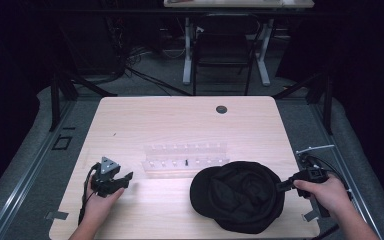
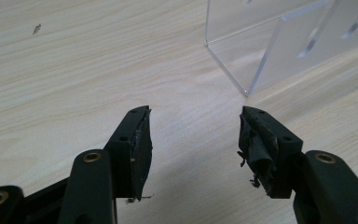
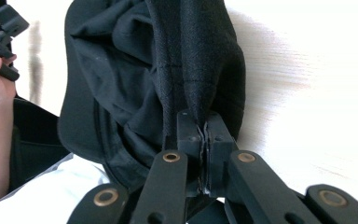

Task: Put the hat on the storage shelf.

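Right gripper view: hand-held gripper [image 3: 205, 135] pinching cap [image 3: 135, 84]

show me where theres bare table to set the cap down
Bare wood lies behind the clear acrylic rack up to the grommet hole, and between the left claw and black cap. The front right corner is crowded.

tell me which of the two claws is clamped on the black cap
The right claw: its jaws are pinched shut on the edge of the black cap. The left claw is open over bare table, holding nothing.
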The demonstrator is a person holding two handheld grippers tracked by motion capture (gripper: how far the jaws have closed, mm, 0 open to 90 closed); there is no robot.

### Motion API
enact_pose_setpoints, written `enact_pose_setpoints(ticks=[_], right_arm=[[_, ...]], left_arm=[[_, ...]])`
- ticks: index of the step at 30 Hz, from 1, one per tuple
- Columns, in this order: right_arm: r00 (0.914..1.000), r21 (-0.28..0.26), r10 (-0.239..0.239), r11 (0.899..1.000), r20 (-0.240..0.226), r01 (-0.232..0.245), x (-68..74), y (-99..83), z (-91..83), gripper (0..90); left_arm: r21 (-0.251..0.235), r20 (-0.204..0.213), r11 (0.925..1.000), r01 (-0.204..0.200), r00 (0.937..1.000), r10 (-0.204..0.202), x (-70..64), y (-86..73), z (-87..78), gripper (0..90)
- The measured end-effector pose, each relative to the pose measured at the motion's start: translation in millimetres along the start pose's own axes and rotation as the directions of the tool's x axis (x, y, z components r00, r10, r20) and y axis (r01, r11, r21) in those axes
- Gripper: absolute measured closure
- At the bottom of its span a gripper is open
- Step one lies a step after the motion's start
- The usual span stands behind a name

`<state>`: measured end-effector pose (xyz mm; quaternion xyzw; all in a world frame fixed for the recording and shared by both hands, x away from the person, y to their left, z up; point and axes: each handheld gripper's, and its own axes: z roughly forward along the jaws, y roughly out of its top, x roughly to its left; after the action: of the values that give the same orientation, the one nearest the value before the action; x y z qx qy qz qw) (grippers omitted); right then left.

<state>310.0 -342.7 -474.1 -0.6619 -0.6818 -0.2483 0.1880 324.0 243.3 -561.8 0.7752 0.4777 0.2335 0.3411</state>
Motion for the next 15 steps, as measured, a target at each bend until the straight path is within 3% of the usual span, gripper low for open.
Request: enact_pose_setpoints(ticks=[4, 6, 7, 8, 9, 10, 12, 13, 15], right_arm=[[1.0, 0.005, 0.006, 1.0, 0.001, -0.006, 3.4, -0.3, -2.6, 88.1], [0.9998, 0.017, -0.019, 1.0, -0.011, 0.019, 3.0, 0.3, -4.4, 88.1], [0.9999, -0.009, 0.013, 1.0, -0.009, -0.013, 6.5, -0.7, -3.5, 88.1], [0.9997, 0.009, -0.011, 1.0, -0.02, 0.011, 5.7, -0.2, -5.6, 88.1], [0.9991, -0.024, 0.026, 0.999, -0.033, -0.027, 9.4, -1.6, -3.8, 88.1], [0.9998, 0.008, 0.001, 1.0, -0.018, -0.001, 9.8, -0.3, -7.3, 88.1], [0.9998, -0.004, 0.007, 1.0, -0.02, -0.007, 12.5, -0.8, -8.1, 88.1], [0.9995, -0.008, -0.02, 1.0, -0.023, 0.02, 14.5, -0.5, -10.8, 88.1], [0.999, -0.006, -0.031, 1.0, -0.033, 0.03, 18.0, 0.0, -14.2, 88.1]], left_arm=[[0.001, 0.0, 1.0, 0.0, 1.0, 0.0, -0.1, 0.0, 0.1, 43.9], [0.002, -0.001, 1.0, -0.004, 1.0, 0.004, 0.0, 0.0, 0.0, 44.0], [0.002, -0.001, 1.0, -0.004, 1.0, 0.004, 0.0, 0.0, 0.1, 43.9], [0.003, -0.002, 1.0, -0.004, 1.0, 0.004, 0.0, 0.0, 0.1, 44.0], [0.003, -0.003, 1.0, -0.004, 1.0, 0.004, 0.0, 0.0, 0.1, 43.9], [0.001, -0.002, 1.0, -0.002, 1.0, 0.002, -0.2, 0.0, 0.2, 43.9], [0.0, -0.002, 1.0, 0.001, 1.0, -0.001, -0.4, -0.1, 0.2, 43.9], [0.001, -0.002, 1.0, -0.002, 1.0, 0.002, -0.3, 0.0, 0.2, 43.9], [0.0, -0.002, 1.0, 0.002, 1.0, -0.002, -0.5, -0.1, 0.1, 44.0]])
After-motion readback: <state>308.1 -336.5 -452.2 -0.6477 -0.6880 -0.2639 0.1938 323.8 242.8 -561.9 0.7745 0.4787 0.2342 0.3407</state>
